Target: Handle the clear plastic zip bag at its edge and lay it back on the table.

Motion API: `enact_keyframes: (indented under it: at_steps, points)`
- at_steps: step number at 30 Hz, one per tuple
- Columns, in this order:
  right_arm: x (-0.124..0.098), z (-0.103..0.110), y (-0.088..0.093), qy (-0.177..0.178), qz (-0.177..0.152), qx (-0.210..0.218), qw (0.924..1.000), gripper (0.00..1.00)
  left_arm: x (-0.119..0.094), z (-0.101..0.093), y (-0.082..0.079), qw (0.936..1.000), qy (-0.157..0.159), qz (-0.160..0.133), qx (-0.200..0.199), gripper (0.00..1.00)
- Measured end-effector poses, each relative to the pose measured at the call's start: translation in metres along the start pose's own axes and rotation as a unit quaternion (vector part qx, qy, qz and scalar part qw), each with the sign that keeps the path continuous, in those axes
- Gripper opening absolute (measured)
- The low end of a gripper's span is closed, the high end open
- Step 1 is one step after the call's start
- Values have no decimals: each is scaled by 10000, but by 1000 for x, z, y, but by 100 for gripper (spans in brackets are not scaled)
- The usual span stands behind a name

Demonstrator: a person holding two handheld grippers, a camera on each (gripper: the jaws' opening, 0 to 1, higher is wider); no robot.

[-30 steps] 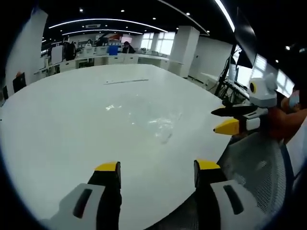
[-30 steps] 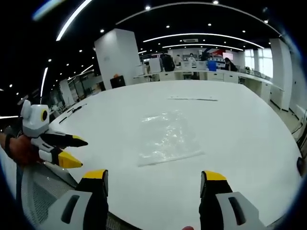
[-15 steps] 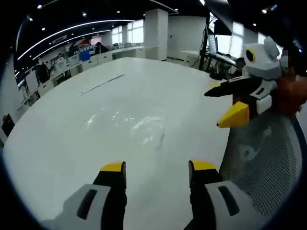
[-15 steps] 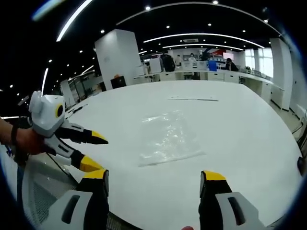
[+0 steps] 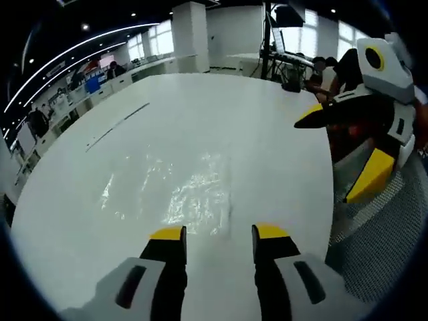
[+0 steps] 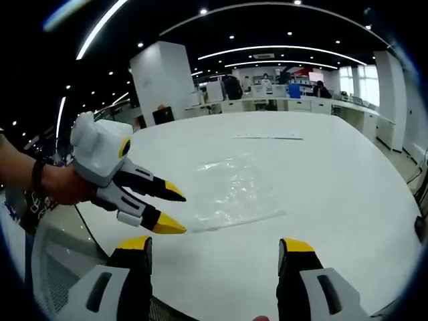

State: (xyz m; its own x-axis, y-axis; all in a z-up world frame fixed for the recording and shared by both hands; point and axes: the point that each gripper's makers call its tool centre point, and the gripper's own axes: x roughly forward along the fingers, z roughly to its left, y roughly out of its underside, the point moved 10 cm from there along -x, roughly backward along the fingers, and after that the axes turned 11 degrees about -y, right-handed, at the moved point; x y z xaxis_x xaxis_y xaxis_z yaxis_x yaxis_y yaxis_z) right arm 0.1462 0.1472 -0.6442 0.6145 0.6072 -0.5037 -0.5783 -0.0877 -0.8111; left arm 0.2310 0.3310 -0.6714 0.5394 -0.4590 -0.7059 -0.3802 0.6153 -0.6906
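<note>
A clear plastic zip bag [image 5: 177,194] [image 6: 235,190] lies flat on the white table [image 5: 221,114] [image 6: 334,180]. In the left gripper view my left gripper [image 5: 218,234] stands open just short of the bag's near edge, nothing between its jaws. The right gripper view shows that left gripper [image 6: 174,208] coming in from the left, its yellow tips close to the bag's near left corner. My right gripper [image 6: 214,246] stands open over the table's front edge, apart from the bag. It also appears open at the right of the left gripper view [image 5: 341,157].
A long thin strip [image 5: 117,124] [image 6: 269,138] lies on the table beyond the bag. A mesh chair [image 5: 381,247] [image 6: 53,267] sits by the table's near edge. Desks, a white pillar [image 6: 164,83] and people stand far behind.
My left gripper has moved forward toward the bag's near edge, and its jaws have narrowed a little. The right gripper has held still. The bag has not moved.
</note>
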Motion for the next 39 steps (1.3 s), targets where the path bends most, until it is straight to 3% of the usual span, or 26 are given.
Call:
enact_keyframes:
  at_steps: [4,19,28,36,38,39]
  points:
    - [0,1,0,-12,26,-10,10000,77,12,0,5,9999,35,129,103,36]
    - [0,-1,0,15,15,49,10000,77,30,-3,-4,9983,-19,464,363,27]
    - [0,0,0,38,7,78,10000,77,33,-3,-2,9989,64,451,77,24]
    - [-1,0,0,49,-15,98,9999,76,37,-1,3,9997,40,259,-21,21]
    - [-1,0,0,47,-13,90,9999,76,39,2,5,9995,19,299,-67,17]
    - [-1,0,0,45,-10,90,9999,76,39,3,5,9994,-11,348,-77,5]
